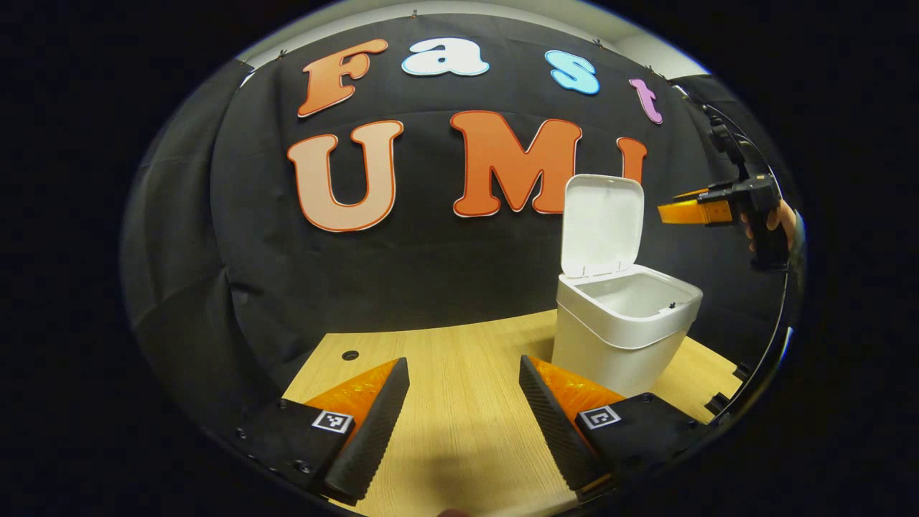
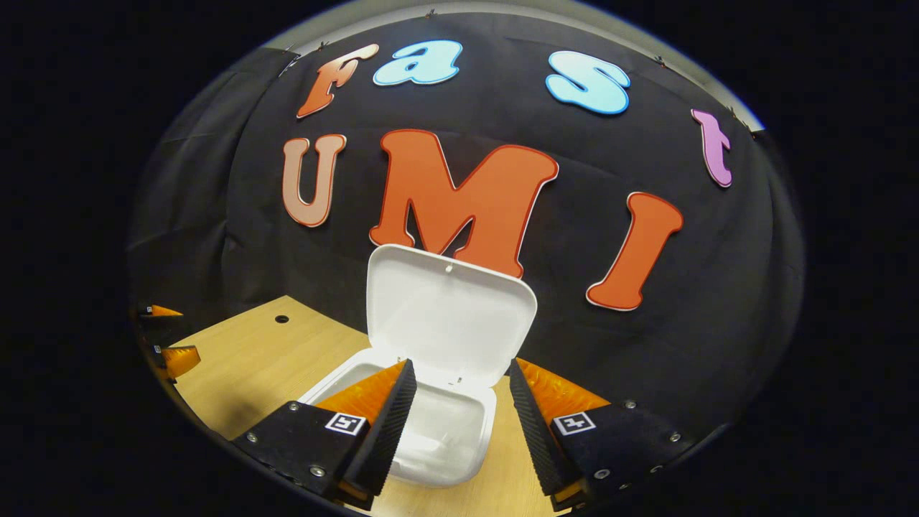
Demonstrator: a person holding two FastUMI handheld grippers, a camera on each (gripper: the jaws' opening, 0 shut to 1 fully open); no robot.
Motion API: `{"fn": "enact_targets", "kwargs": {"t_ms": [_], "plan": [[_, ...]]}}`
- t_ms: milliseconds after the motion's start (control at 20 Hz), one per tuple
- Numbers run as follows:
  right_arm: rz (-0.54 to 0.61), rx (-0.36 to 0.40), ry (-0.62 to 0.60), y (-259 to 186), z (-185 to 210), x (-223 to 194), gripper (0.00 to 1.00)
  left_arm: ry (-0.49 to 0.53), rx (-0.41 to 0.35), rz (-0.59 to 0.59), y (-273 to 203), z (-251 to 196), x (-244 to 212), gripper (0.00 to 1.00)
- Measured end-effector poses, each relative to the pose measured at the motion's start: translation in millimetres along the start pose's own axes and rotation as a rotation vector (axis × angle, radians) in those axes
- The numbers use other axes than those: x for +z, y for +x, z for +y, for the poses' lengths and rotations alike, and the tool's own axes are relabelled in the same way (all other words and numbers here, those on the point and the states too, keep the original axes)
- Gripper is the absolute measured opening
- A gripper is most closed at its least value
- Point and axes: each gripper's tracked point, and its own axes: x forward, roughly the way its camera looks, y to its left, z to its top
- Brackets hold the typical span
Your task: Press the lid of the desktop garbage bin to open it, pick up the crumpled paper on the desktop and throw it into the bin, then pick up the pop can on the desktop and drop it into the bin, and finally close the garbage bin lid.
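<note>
The garbage bin [image 1: 624, 327] stands on the wooden desktop [image 1: 459, 402] with its lid [image 1: 602, 224] swung up and standing nearly upright against the black booth wall — so the press-to-open step looks done. From the right gripper view, the bin's mouth lies just below and ahead of the right gripper [image 2: 457, 424], whose fingers are spread apart with nothing between them; the white interior [image 2: 445, 424] that can be seen from here looks bare, though the bottom is partly hidden behind the fingers. The left gripper [image 1: 463, 424] hovers low over the desk to the bin's left, its fingers also parted and holding nothing. In the left gripper view the right gripper [image 1: 689, 210] hangs in the air beside the raised lid, held by a hand [image 1: 779, 222].

I cannot see the crumpled paper or the pop can on the visible stretch of desk, and I cannot tell whether either already lies deep in the bin. Judging by two empty claws and an open lid, either the pickups are yet to come or the drops are finished — what certainly remains is closing the lid.
</note>
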Motion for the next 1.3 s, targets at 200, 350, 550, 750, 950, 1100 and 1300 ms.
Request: {"fn": "enact_targets", "kwargs": {"t_ms": [200, 350, 550, 750, 950, 1100, 1300], "plan": [[-0.059, 0.007, -0.007, 10.9, 1.3, 39.1, 0.80, -0.017, 0.033, -0.003, -7.4, 15.0, -2.5, 0.98], [-0.117, 0.032, -0.022, 19.3, 5.6, 74.4, 0.80, -0.016, 0.065, 0.006, -13.7, 28.3, -8.2, 0.98], [-0.179, 0.033, -0.040, 38.4, 8.3, 113.5, 0.80, -0.031, 0.107, 0.018, -21.7, 47.2, -15.3, 0.98], [-0.198, 0.010, -0.021, 63.9, 8.6, 131.1, 0.80, -0.051, 0.160, 0.012, -25.4, 65.8, -17.3, 0.98], [-0.167, 0.001, -0.007, 88.6, 12.6, 128.6, 0.80, -0.043, 0.189, 0.004, -30.6, 78.0, -17.6, 0.98], [-0.125, -0.013, -0.001, 102.3, 12.8, 113.4, 0.80, -0.043, 0.205, 0.013, -34.1, 88.6, -22.5, 0.98], [-0.085, 0.001, 0.023, 104.2, 19.8, 94.1, 0.80, -0.052, 0.208, 0.025, -32.4, 94.7, -25.8, 0.98]]}}
